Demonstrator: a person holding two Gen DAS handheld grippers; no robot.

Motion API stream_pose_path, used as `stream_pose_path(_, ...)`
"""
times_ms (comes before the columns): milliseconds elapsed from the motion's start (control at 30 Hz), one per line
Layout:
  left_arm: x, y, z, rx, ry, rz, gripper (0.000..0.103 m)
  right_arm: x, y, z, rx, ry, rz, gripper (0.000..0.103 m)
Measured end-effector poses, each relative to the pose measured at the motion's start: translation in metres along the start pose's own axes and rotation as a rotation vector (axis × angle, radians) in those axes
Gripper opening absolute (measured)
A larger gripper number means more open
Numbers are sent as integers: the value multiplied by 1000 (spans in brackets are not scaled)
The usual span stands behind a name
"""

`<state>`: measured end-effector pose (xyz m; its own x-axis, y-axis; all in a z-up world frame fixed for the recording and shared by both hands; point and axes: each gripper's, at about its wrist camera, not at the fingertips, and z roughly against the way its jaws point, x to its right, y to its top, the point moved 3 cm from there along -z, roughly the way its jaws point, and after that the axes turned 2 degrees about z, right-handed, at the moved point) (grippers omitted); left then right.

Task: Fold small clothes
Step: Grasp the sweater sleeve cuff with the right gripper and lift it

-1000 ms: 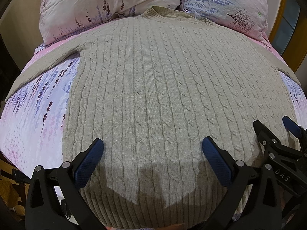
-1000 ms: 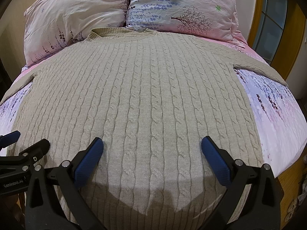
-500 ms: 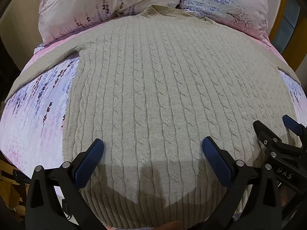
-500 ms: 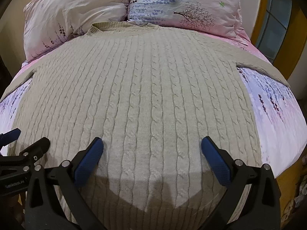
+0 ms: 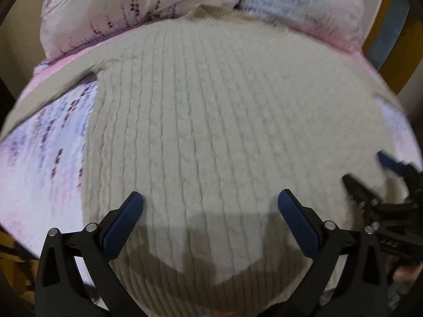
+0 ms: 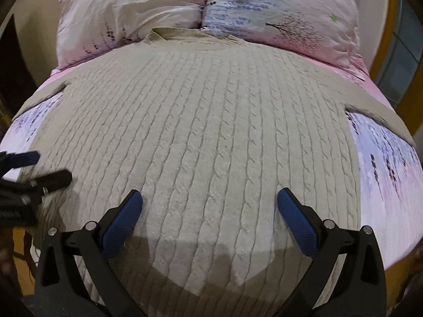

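Above the sweater hem, both grippers wide, sheet flanking.

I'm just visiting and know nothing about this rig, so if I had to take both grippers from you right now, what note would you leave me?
Left gripper: open, empty, above the sweater's lower part.
Right gripper: open, empty, beside it.
Sweater: beige cable knit, flat on the bed, sleeves spread out to the sides, collar at the two pillows.
Done: sweater laid out.
Left: every fold; nothing is folded yet.
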<state>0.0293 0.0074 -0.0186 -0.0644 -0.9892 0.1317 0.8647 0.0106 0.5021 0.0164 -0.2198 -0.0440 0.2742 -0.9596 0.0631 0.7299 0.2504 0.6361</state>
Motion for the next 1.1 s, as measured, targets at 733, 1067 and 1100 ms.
stream_pose_path(733,3,88,-20,211,-68,-42,102,330,54,-12,126,-99,-886,55)
stream_pose_path(1067,1,97,-23,243,-146,-16,102,389,34,-22,186,-109,-1104,34)
stream_pose_path(1100,-2,98,-25,234,-143,-1,102,396,32,-22,198,-122,-1119,34)
